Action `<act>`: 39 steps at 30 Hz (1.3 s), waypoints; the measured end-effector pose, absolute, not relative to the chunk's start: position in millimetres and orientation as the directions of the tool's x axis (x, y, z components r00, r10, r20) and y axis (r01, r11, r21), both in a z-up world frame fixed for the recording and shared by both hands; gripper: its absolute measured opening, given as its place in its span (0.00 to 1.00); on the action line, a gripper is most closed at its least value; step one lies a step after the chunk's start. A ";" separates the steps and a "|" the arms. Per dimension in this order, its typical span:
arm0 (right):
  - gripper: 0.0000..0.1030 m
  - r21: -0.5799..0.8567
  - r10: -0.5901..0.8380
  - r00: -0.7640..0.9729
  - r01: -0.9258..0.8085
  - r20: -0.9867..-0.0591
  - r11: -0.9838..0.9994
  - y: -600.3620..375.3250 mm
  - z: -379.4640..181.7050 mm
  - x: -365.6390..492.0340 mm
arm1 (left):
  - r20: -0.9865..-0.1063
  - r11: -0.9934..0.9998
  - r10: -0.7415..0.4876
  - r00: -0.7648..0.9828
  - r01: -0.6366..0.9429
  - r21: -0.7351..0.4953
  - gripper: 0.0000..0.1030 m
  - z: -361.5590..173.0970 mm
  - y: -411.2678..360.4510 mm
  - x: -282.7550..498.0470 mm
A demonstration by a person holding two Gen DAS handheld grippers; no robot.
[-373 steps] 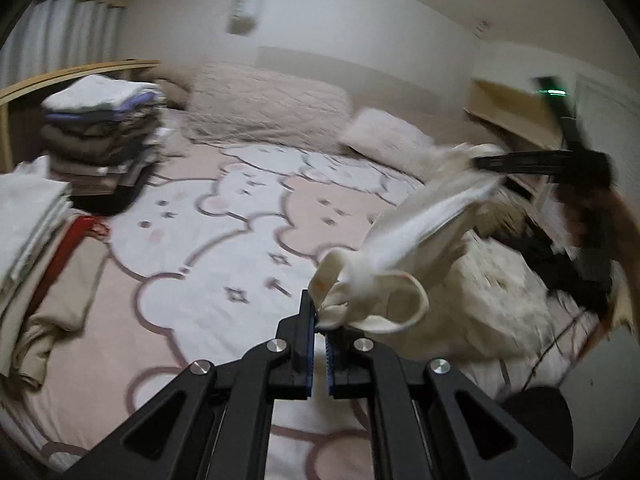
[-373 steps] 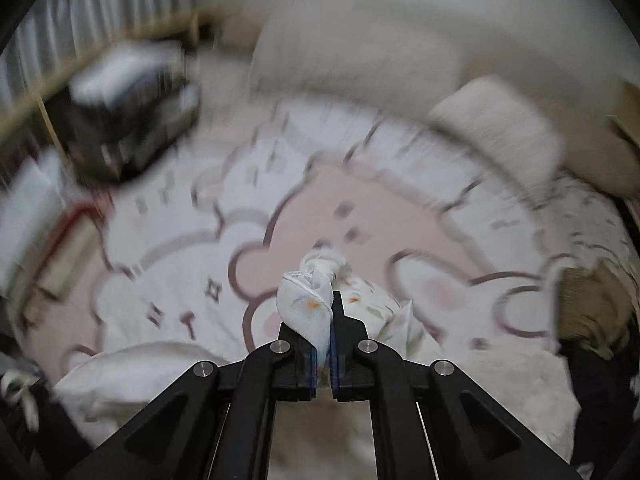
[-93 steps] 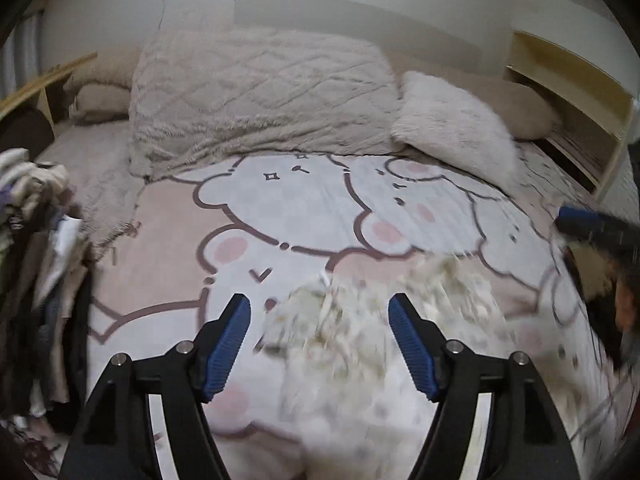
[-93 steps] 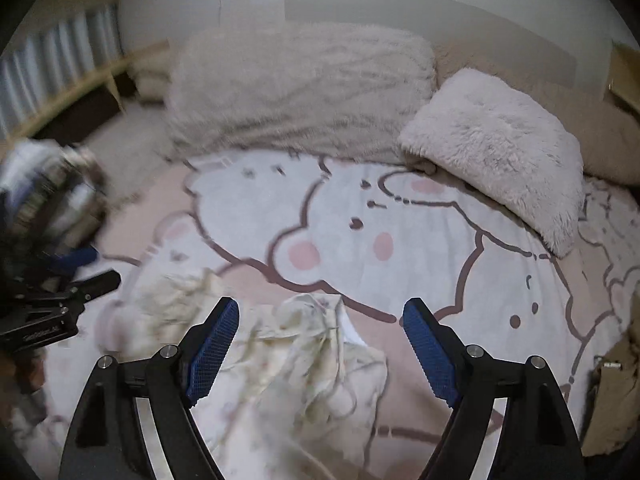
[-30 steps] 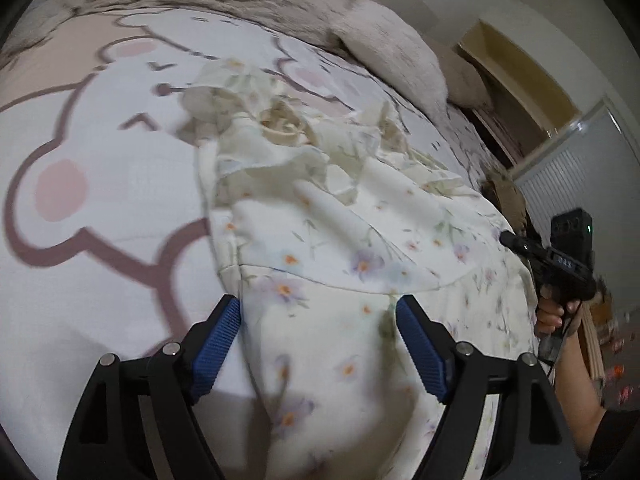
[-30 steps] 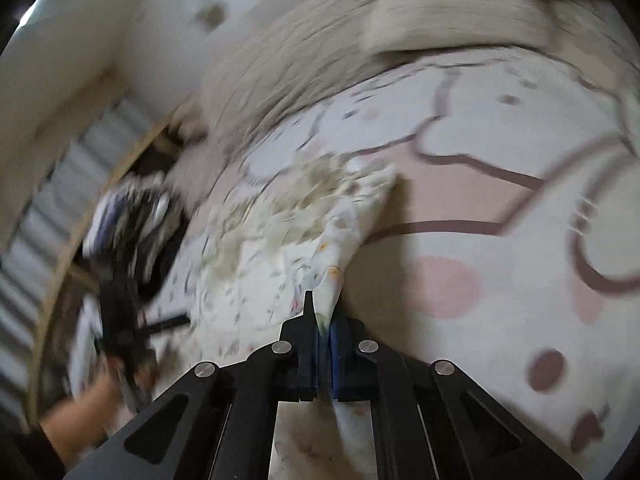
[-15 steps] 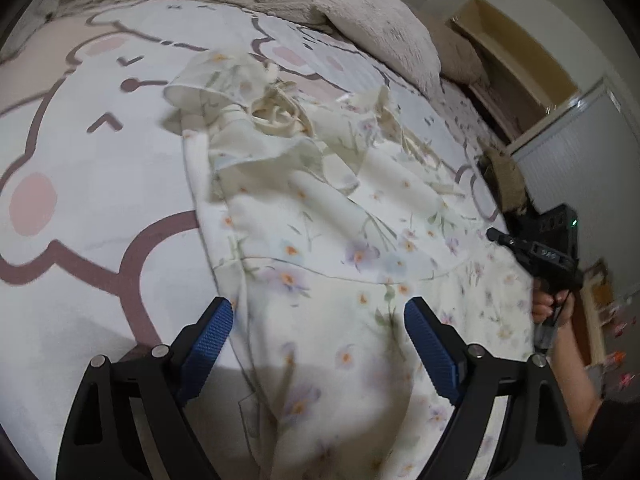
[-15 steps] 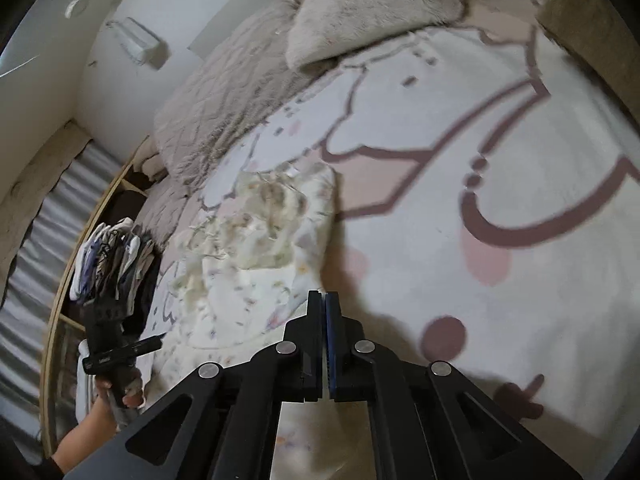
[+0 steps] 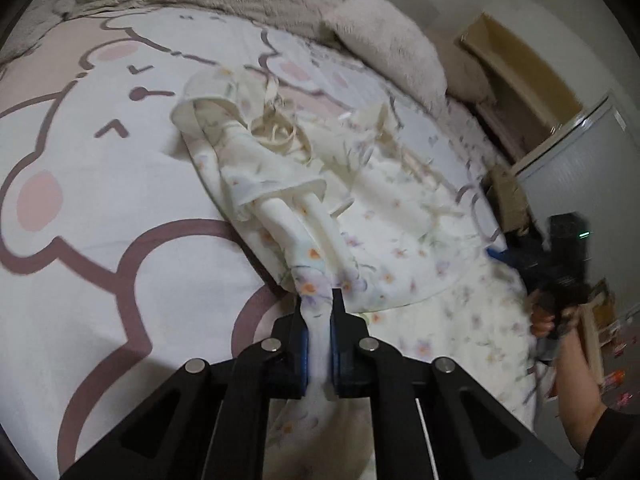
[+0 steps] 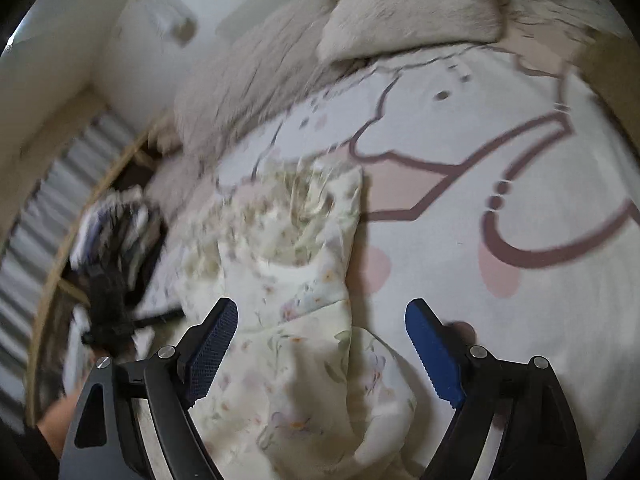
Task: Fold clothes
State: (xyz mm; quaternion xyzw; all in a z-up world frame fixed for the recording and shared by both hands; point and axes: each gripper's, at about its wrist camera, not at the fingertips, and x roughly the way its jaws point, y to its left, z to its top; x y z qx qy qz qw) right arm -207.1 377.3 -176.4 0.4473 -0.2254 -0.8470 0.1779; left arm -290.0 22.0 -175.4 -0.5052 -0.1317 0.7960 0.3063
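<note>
A cream garment with a small flower print (image 9: 384, 208) lies spread and rumpled on the bear-print bed sheet (image 9: 100, 200). My left gripper (image 9: 318, 312) has its jaws closing tight on a fold at the garment's near edge, and the cloth is pinched between the blue pads. My right gripper (image 10: 324, 344) has its jaws opening wide. The garment (image 10: 296, 264) lies beneath and between them, and the pads do not touch it. In the left wrist view the right gripper (image 9: 560, 256) shows at the garment's far right edge, held by a hand. The left gripper (image 10: 108, 312) is a dark blur in the right wrist view.
Fluffy beige pillows (image 9: 392, 44) and a quilted blanket (image 10: 256, 68) lie at the head of the bed. A stack of folded clothes (image 10: 120, 228) stands at the bed's left side by a wooden rail. A brown bundle (image 9: 506, 196) and a shelf (image 9: 520, 64) are to the right.
My left gripper's jaws went from wide open to shut on the garment's near edge. My right gripper, shut before, now stands wide open over the cloth.
</note>
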 end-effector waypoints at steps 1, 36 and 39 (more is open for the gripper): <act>0.64 0.522 -0.508 -0.494 0.122 -0.706 -0.844 370.2 -181.5 -213.3 | -0.710 -0.772 0.631 -0.312 -0.346 -0.534 0.08 -172.5 17.9 -288.5; 0.06 0.689 -0.687 -0.633 0.319 -0.357 -0.651 316.9 23.5 -42.8 | -0.386 -0.601 0.762 -0.520 -0.344 -0.721 0.05 28.9 -83.4 -64.4; 0.06 0.683 -0.686 -0.643 0.332 -0.340 -0.650 317.2 42.5 -35.3 | -0.319 -0.580 0.768 -0.556 -0.390 -0.716 0.05 73.8 -87.1 -63.9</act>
